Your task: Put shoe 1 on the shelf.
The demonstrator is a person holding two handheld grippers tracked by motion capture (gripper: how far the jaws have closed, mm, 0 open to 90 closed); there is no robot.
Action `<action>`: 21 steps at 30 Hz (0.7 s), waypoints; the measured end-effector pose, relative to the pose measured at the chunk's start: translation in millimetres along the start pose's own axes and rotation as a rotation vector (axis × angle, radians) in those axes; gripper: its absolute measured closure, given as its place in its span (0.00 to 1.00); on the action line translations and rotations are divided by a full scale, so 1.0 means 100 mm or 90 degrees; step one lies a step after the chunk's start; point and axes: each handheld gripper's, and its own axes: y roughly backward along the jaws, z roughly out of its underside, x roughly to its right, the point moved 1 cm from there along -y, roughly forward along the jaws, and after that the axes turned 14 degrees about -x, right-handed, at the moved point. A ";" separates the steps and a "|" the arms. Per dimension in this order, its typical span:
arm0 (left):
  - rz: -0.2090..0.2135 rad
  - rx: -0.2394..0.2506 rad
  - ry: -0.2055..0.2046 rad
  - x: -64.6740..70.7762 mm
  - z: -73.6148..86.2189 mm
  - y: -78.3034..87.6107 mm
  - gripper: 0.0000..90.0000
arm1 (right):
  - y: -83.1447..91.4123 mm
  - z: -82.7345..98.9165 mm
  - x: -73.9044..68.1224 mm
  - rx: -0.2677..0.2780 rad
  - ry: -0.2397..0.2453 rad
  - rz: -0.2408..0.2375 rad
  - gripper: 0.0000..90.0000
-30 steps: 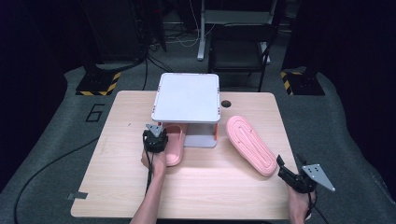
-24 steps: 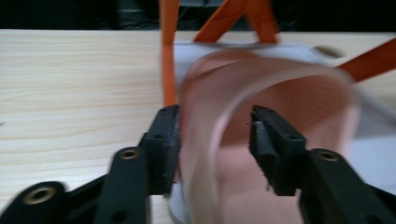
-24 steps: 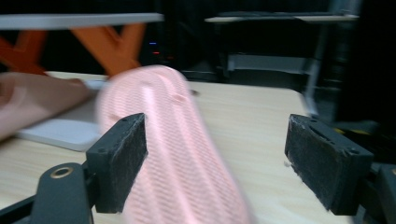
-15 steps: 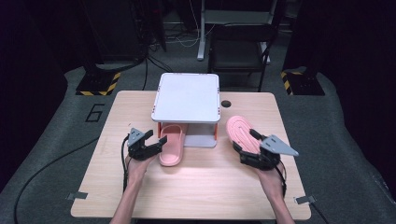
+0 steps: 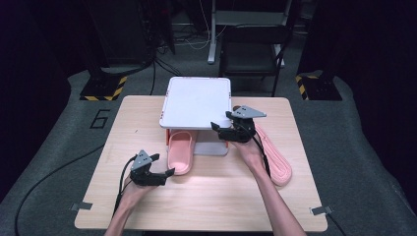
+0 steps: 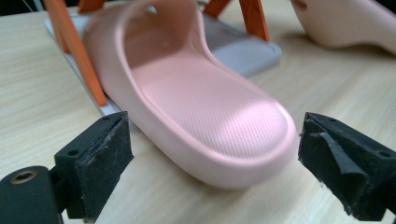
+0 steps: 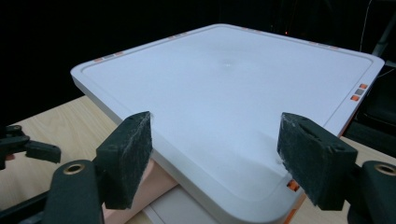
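Note:
A pink slipper (image 5: 180, 150) lies with its toe under a white low shelf (image 5: 199, 101) on orange legs. My left gripper (image 5: 162, 165) is just behind the slipper's heel. In the left gripper view the slipper (image 6: 196, 98) lies between the jaws of the left gripper (image 6: 210, 154), which have just been opening; the pads stand clear of it. A second pink slipper (image 5: 275, 157) lies on the table to the right. My right gripper (image 5: 222, 121) hovers open at the shelf's front right corner, its jaws closing slightly with nothing between them. In the right gripper view, this gripper (image 7: 215, 163) faces the shelf top (image 7: 233, 88).
The wooden table (image 5: 211, 201) has bare surface at the front. A dark chair (image 5: 251, 54) stands behind the table. Yellow-and-black striped bases (image 5: 103, 91) sit on the floor at both back sides. Cables trail from both grippers.
The left gripper opened, let go of the slipper under the shelf and drew back toward the table's front. The right gripper rose from the table's right front edge to the shelf's corner.

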 end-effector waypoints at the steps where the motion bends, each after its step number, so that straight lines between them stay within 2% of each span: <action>1: 0.001 -0.007 -0.004 0.02 0.01 -0.02 0.08 | -0.03 0.00 0.01 -0.006 0.000 -0.002 0.30; 5: -0.004 -0.037 -0.020 0.10 0.01 -0.13 0.05 | -0.07 0.01 0.07 -0.015 -0.012 -0.005 0.33; 6: -0.014 -0.038 -0.018 0.11 0.01 -0.17 0.05 | -0.06 0.01 0.08 -0.014 -0.013 -0.003 0.35; 7: -0.017 -0.051 -0.028 0.11 0.00 -0.18 0.05 | -0.06 0.01 0.09 -0.018 -0.017 -0.006 0.35; 8: -0.026 -0.049 -0.031 0.11 0.00 -0.20 0.05 | -0.05 0.01 0.09 -0.018 -0.016 -0.005 0.35; 10: -0.029 -0.066 -0.032 0.10 -0.02 -0.23 0.05 | -0.05 0.01 0.09 -0.021 -0.015 -0.005 0.35; 11: -0.029 -0.073 -0.022 0.12 -0.02 -0.26 0.06 | -0.05 0.01 0.09 -0.021 -0.015 -0.004 0.35; 12: -0.031 -0.063 -0.017 0.12 -0.03 -0.27 0.05 | -0.05 0.01 0.09 -0.022 -0.014 -0.004 0.35; 14: -0.044 -0.073 -0.037 0.10 -0.07 -0.28 0.05 | -0.05 0.01 0.09 -0.021 -0.014 -0.005 0.35; 16: -0.048 -0.075 -0.030 0.11 -0.09 -0.30 0.05 | -0.06 0.01 0.09 -0.021 -0.013 -0.006 0.34; 17: -0.060 -0.073 -0.030 0.10 -0.11 -0.32 0.05 | -0.05 0.01 0.09 -0.021 -0.015 -0.007 0.34; 18: -0.050 -0.079 -0.011 0.11 -0.12 -0.33 0.05 | -0.05 0.01 0.09 -0.022 -0.015 -0.007 0.34; 19: -0.065 -0.080 -0.016 0.08 -0.15 -0.35 0.06 | -0.05 0.01 0.09 -0.023 -0.015 -0.007 0.34; 20: -0.067 -0.074 0.002 0.08 -0.16 -0.38 0.07 | -0.05 0.01 0.09 -0.022 -0.014 -0.007 0.34; 21: -0.074 -0.079 0.001 0.07 -0.18 -0.39 0.07 | -0.05 0.01 0.09 -0.022 -0.014 -0.006 0.34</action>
